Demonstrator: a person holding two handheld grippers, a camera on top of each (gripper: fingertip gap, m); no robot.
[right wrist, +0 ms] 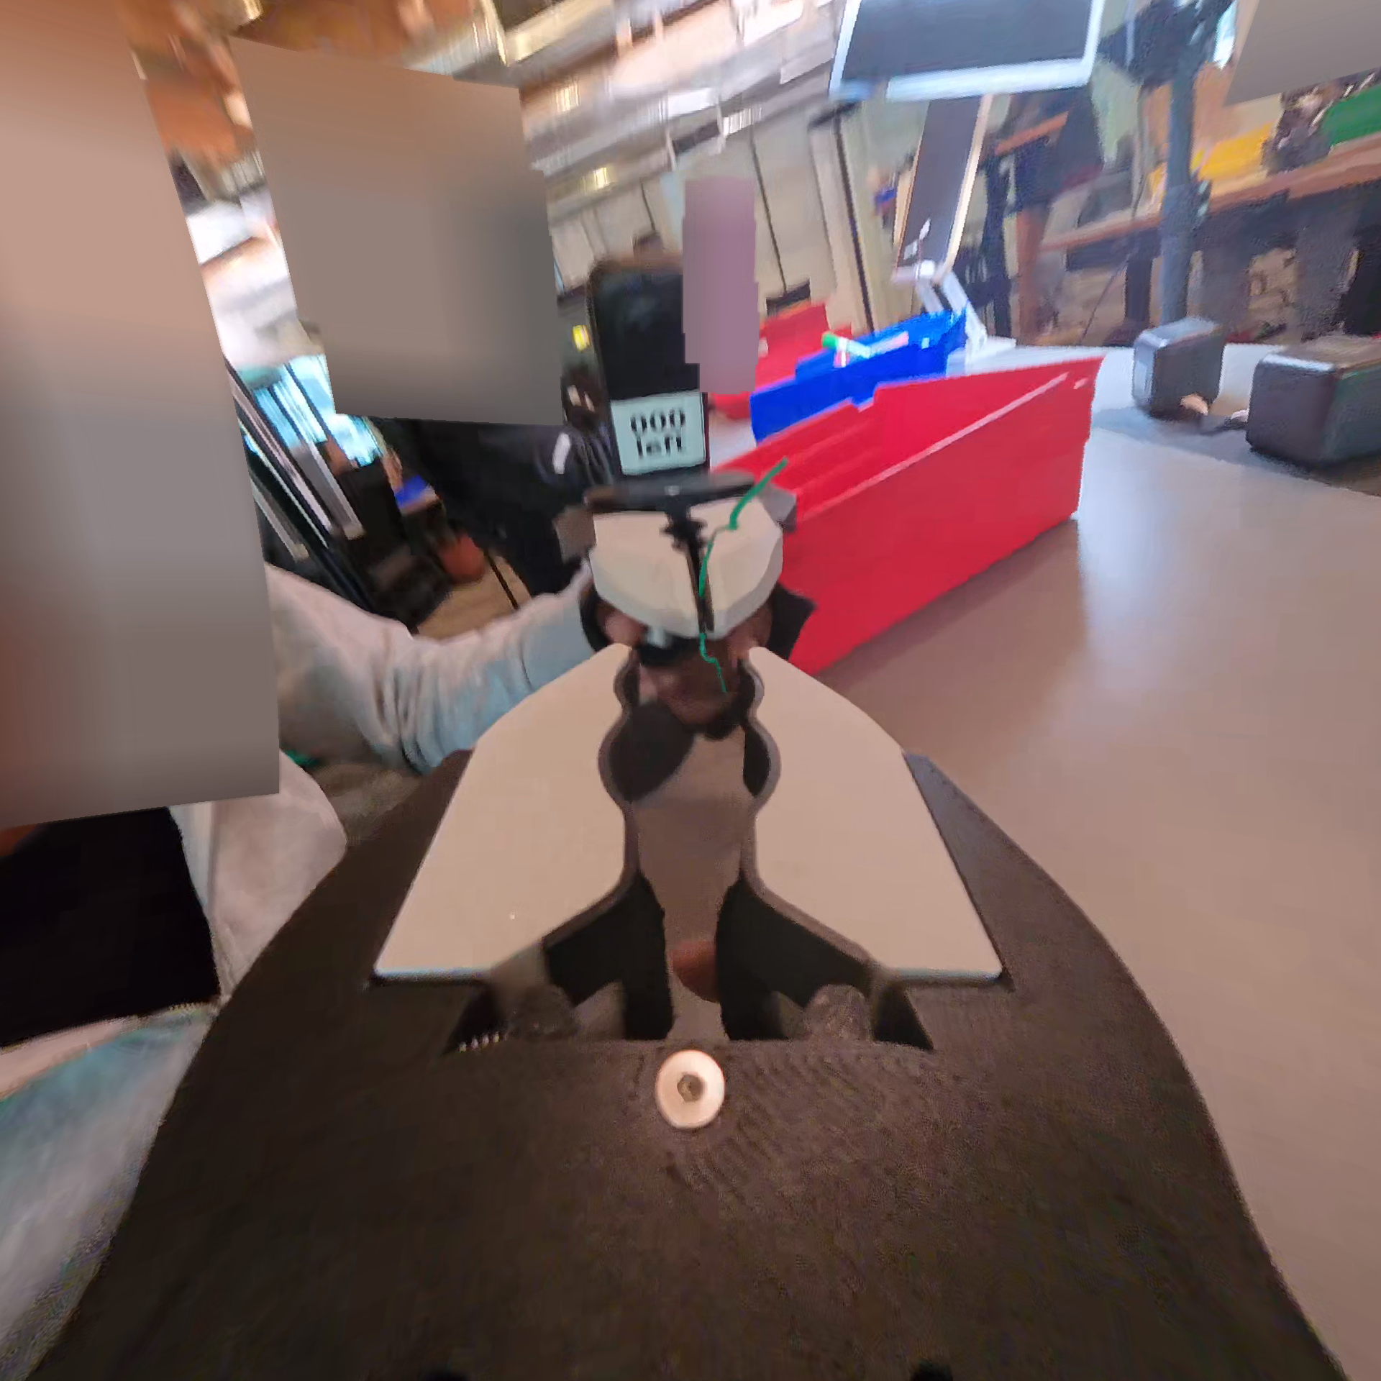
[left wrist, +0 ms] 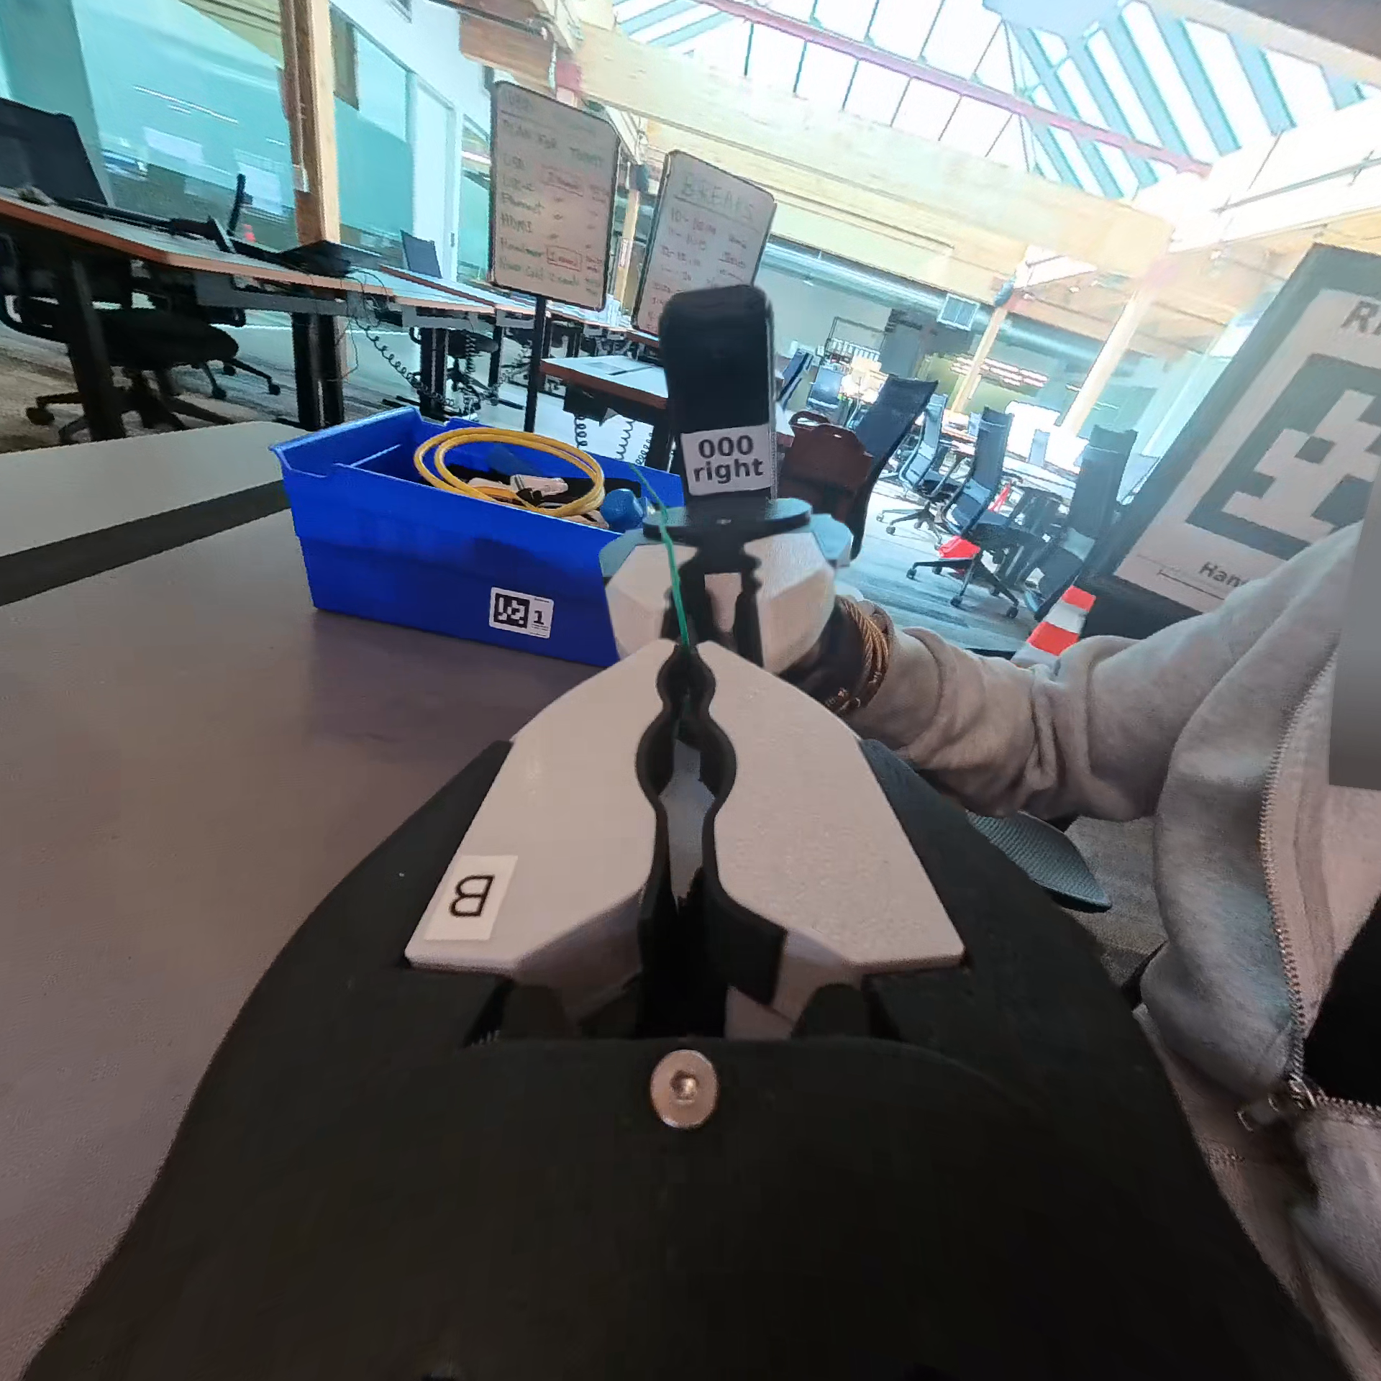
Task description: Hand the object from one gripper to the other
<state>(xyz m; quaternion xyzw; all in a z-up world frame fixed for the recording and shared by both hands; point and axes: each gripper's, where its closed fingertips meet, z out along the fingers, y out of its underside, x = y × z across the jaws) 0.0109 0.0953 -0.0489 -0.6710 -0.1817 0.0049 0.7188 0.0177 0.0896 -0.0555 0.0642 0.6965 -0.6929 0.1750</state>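
Left gripper (left wrist: pixel 686 657) pinching green wire (left wrist: pixel 672 590), right gripper (right wrist: pixel 687 661) parted at 12 o'clock, facing it, above counter (left wrist: pixel 149 710)

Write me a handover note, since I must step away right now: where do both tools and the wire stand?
Left tool: shut on the green wire at its tips, held up off the table.
Right tool: open, facing the left one tip to tip, with the wire's lower end hanging in its gap.
Done: wire is in the left tool and presented to the right.
Left: shut the right tool on the wire, then open the left.
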